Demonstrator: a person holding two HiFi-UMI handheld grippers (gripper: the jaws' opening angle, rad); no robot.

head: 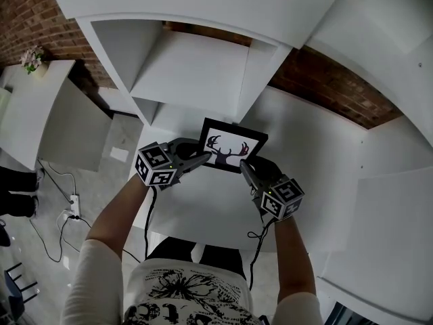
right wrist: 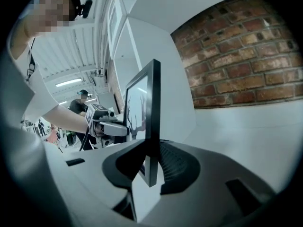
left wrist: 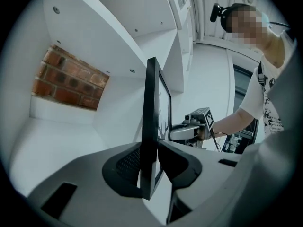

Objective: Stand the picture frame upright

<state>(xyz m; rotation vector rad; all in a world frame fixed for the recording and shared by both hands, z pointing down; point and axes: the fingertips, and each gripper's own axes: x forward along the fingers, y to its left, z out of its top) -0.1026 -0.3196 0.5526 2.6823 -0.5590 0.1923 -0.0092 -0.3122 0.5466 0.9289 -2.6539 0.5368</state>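
- Picture frame [head: 233, 145] hangs between the two tools over the white tabletop [head: 203, 205], just in front of the open shelf cubby [head: 196, 73]. The antler print faces the person.
- Left hand-held gripper [head: 201, 158] is clamped on the frame's left edge, right hand-held gripper [head: 245, 170] on its right edge. Neither hand is nearer.
- Long axis runs gripper to gripper, across the body. Both gripper views show the frame's edge near upright.
- Cannot tell whether the bottom edge touches the tabletop.
- Bare tabletop lies below and toward the person, with the cubby close behind. Likely a straight lowering, kept clear of the tabletop's front edge.
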